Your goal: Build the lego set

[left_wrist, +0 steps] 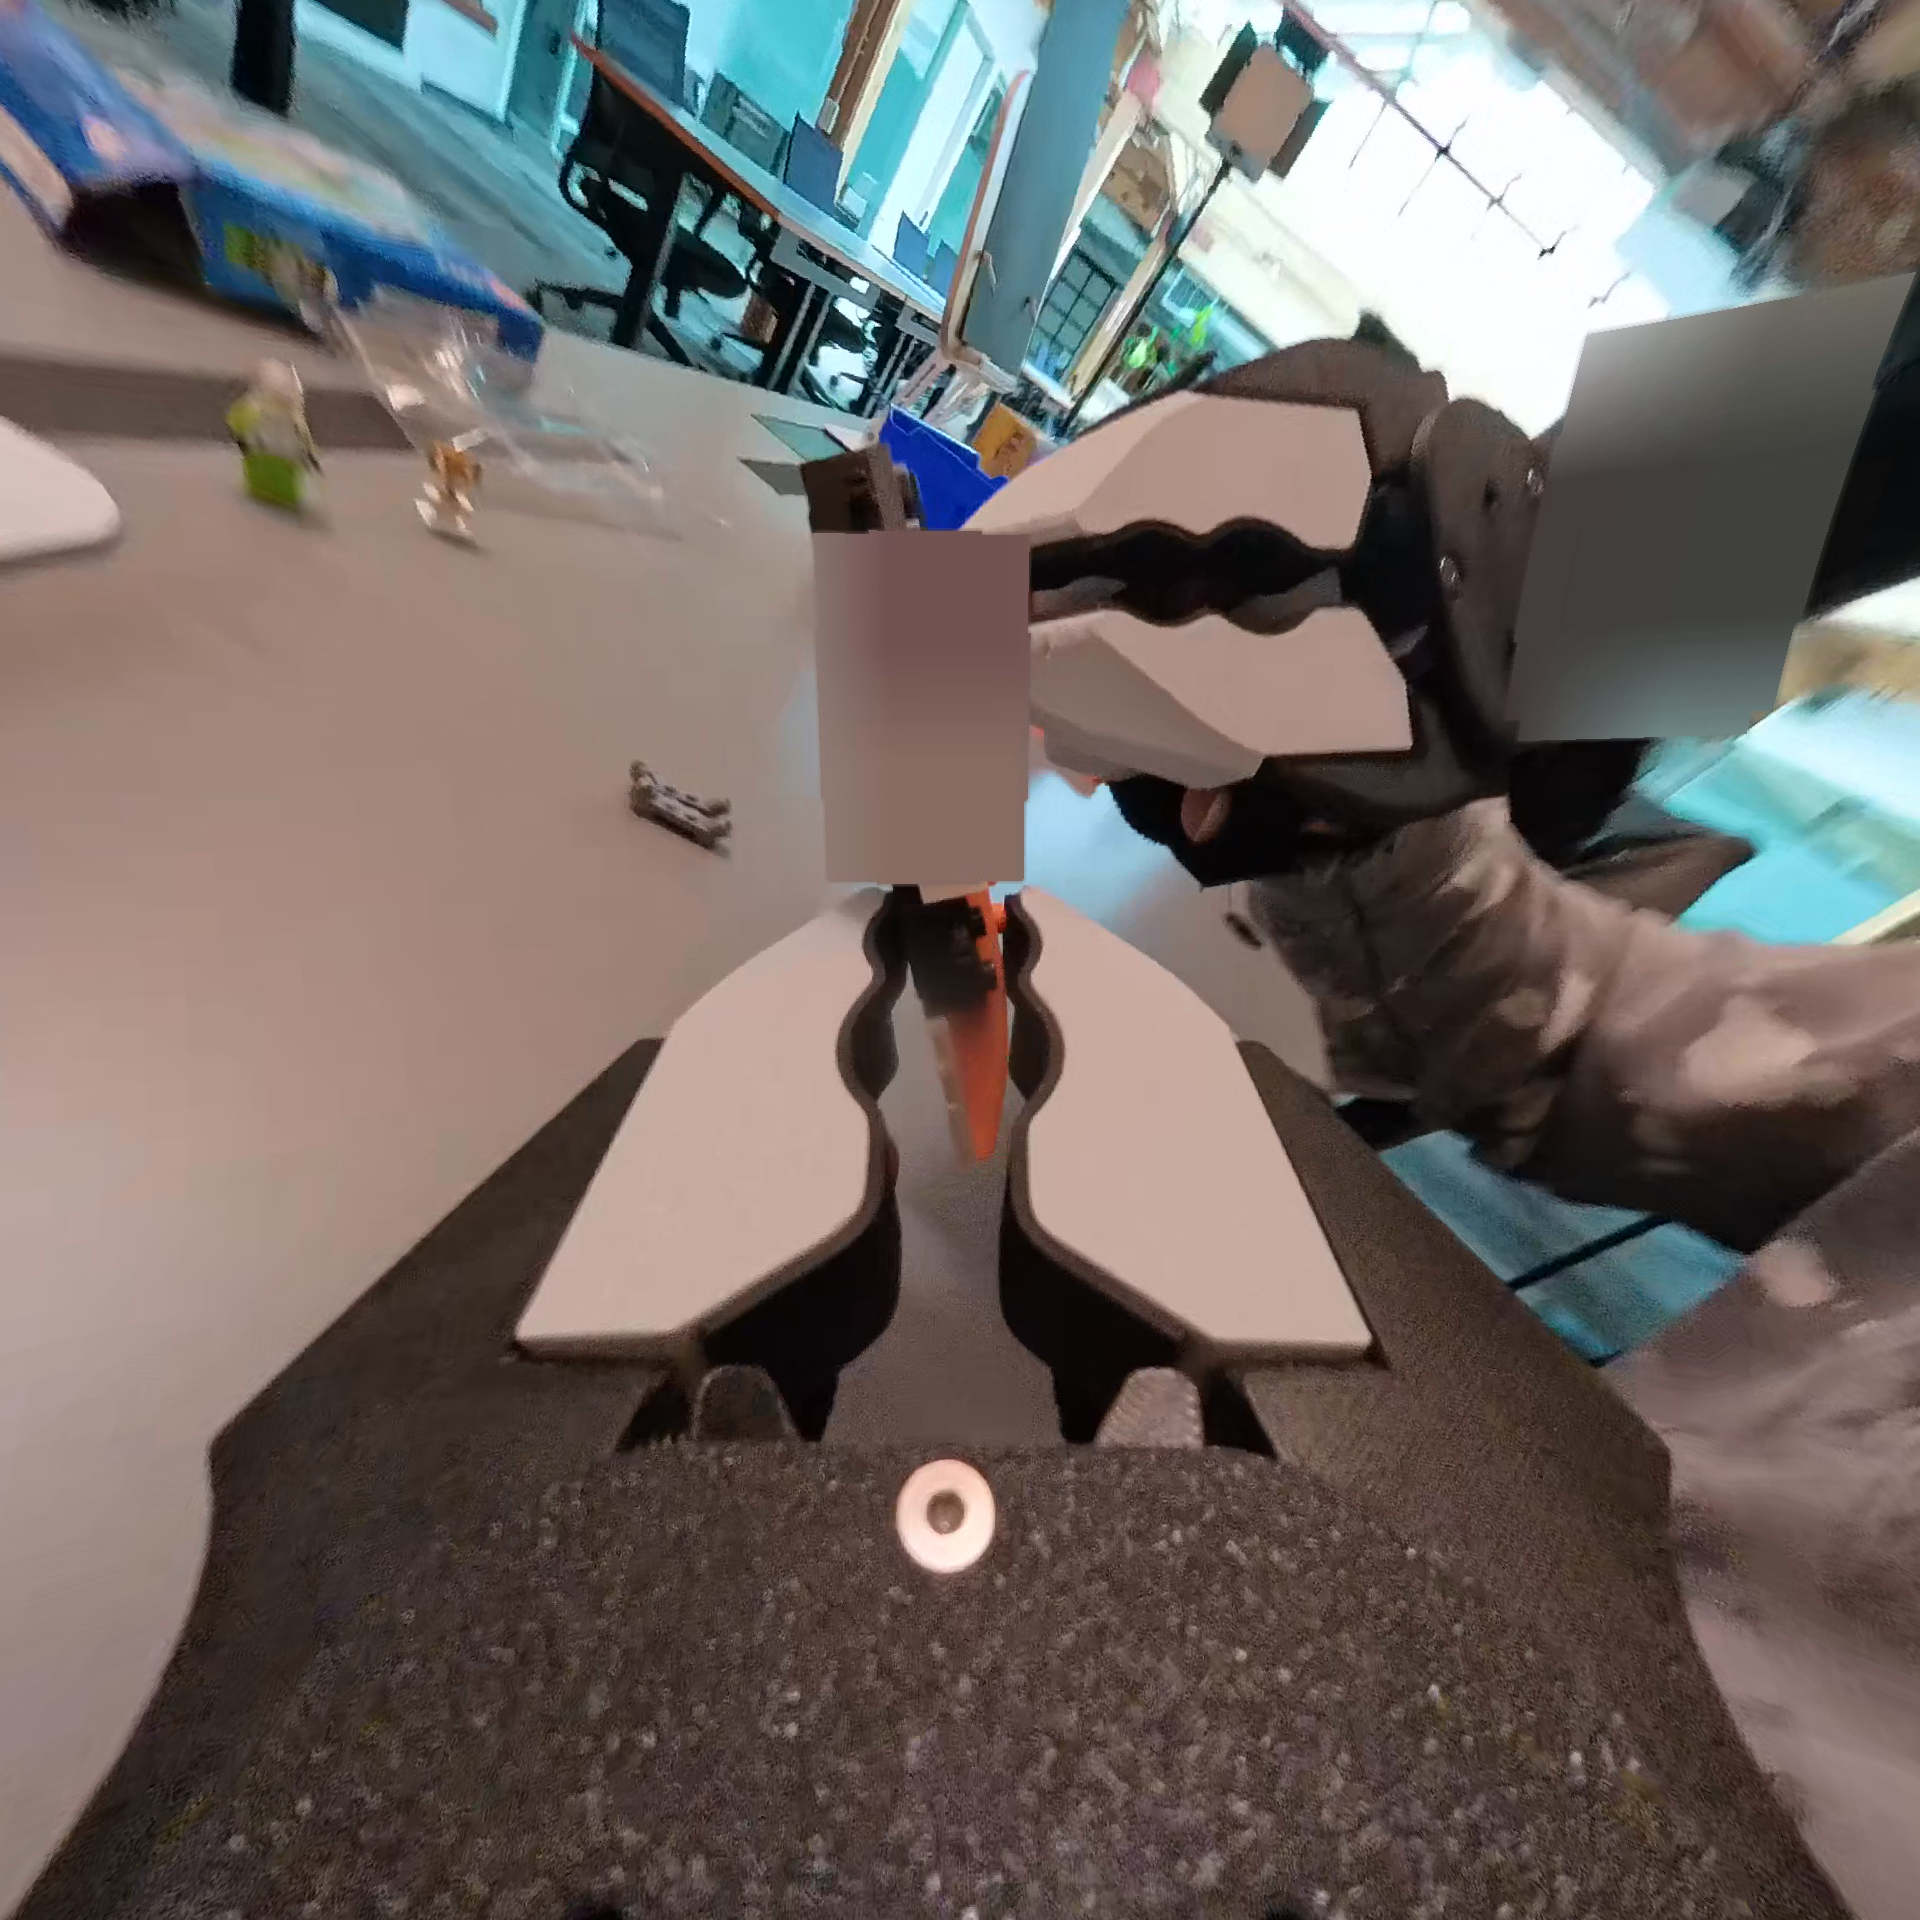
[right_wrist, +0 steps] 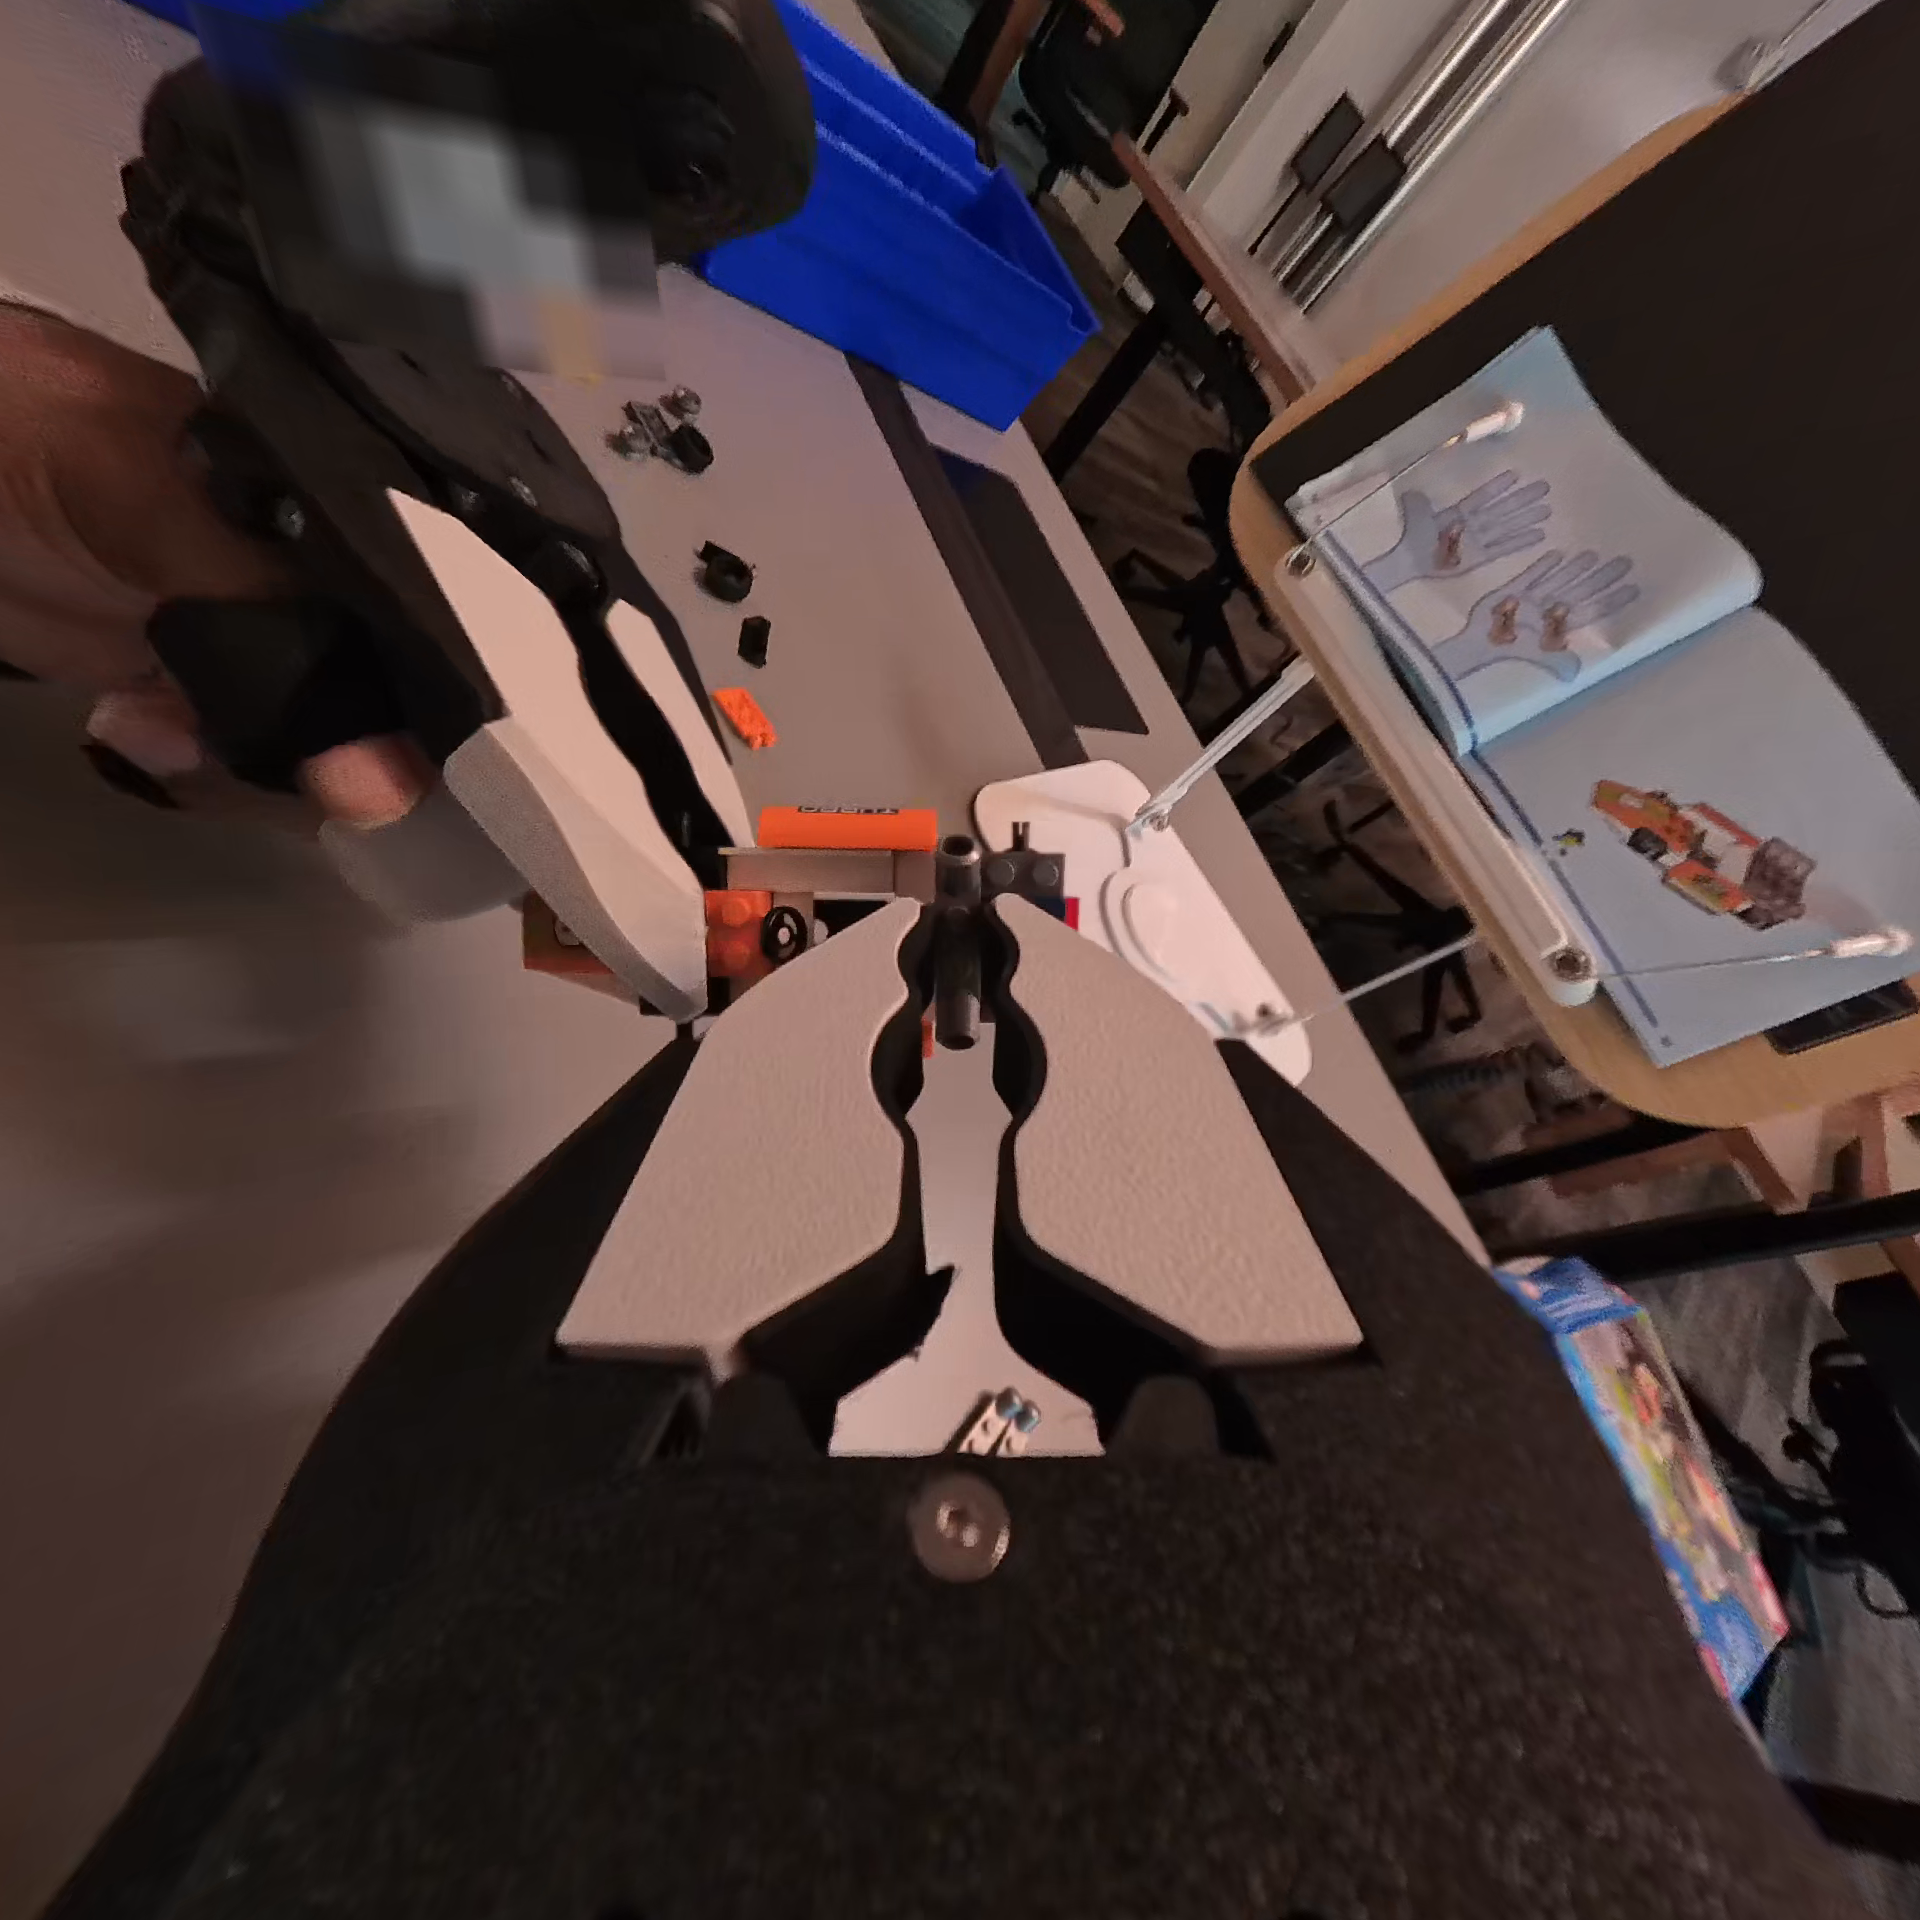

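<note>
The left tongs (left_wrist: 940,935) pinch the light, rigid orange model (right_wrist: 821,883); the right tongs (right_wrist: 961,925) clamp a small dark peg (right_wrist: 958,977). Hold near the studs, since pieces may pop apart.

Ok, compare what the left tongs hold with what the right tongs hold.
The left tongs grip an orange-and-black assembly, several bricks joined; the right tongs grip a slim dark grey piece. The assembly is far wider than the tongs' tips; the grey piece fits between them. Both are pinched near the fingertips and held together above the table.
</note>
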Motion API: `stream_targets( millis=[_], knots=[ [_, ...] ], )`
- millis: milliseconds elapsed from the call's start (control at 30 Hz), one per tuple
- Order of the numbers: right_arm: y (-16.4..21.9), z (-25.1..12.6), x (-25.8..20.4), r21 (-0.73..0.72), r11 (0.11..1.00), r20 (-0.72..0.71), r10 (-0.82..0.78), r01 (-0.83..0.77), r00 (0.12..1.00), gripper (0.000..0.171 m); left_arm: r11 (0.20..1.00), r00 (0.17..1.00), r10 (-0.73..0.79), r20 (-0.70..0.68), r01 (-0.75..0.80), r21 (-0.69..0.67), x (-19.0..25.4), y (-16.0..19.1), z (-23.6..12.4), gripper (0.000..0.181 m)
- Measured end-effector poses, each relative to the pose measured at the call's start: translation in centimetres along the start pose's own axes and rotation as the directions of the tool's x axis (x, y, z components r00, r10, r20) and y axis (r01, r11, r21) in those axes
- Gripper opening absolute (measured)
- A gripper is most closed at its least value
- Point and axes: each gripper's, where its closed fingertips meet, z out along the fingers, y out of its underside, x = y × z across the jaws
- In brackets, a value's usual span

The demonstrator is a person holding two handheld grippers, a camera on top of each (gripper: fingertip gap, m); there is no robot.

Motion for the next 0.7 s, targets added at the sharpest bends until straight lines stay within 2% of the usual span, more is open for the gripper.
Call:
stream_targets(
  millis=[133,367,700],
  knots=[
    [1.3,0.9,-0.3,-0.085,0.993,0.067,0.084,-0.079,0.994,0.008,0.969,0.968,-0.246,-0.051,0.246,0.003,-0.1,0.5,0.3,0.018],
    [2.4,1.7,-0.6,-0.136,0.978,0.149,0.176,-0.156,0.973,0.011,0.878,0.871,-0.475,-0.121,0.479,-0.003,-0.3,0.7,0.3,0.018],
    [3.3,2.1,-0.6,-0.175,0.966,0.188,0.222,-0.190,0.957,0.009,0.845,0.839,-0.533,-0.111,0.535,-0.010,-1.2,1.1,0.3,0.018]
  ],
)
